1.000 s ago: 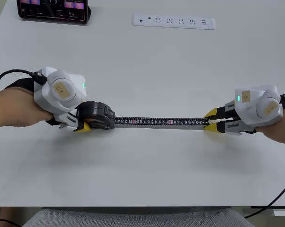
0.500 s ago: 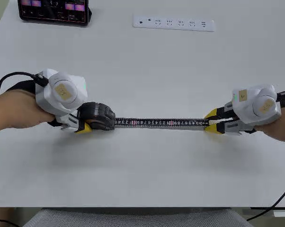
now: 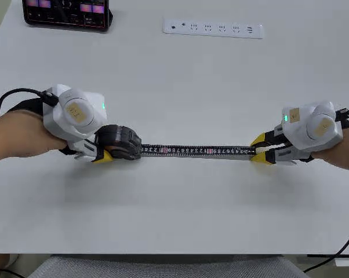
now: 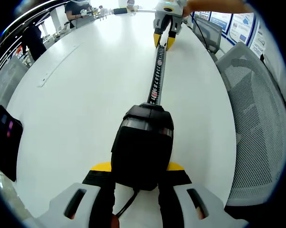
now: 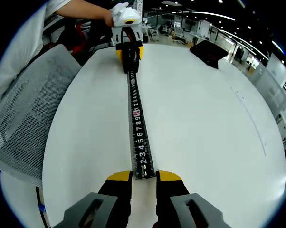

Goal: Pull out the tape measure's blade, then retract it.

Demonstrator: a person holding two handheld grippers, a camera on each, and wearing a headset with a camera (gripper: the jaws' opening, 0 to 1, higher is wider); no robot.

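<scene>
A black tape measure case (image 3: 117,142) rests on the white table, and my left gripper (image 3: 105,152) is shut on it. In the left gripper view the case (image 4: 143,142) sits between the yellow-tipped jaws. The dark numbered blade (image 3: 195,150) runs flat across the table to the right. My right gripper (image 3: 260,148) is shut on the blade's end. The right gripper view has the blade (image 5: 138,133) stretching away to the case (image 5: 129,52), its tip pinched in my right gripper (image 5: 144,176). My right gripper (image 4: 164,40) is far off in the left gripper view.
A white power strip (image 3: 212,27) lies at the back of the table (image 3: 174,87), and a dark tablet (image 3: 66,13) sits at the back left. A grey mesh chair (image 3: 163,266) stands at the near edge. Cables trail from both hands.
The right gripper has shifted slightly left with the blade's end. The left gripper and the case hold still.
</scene>
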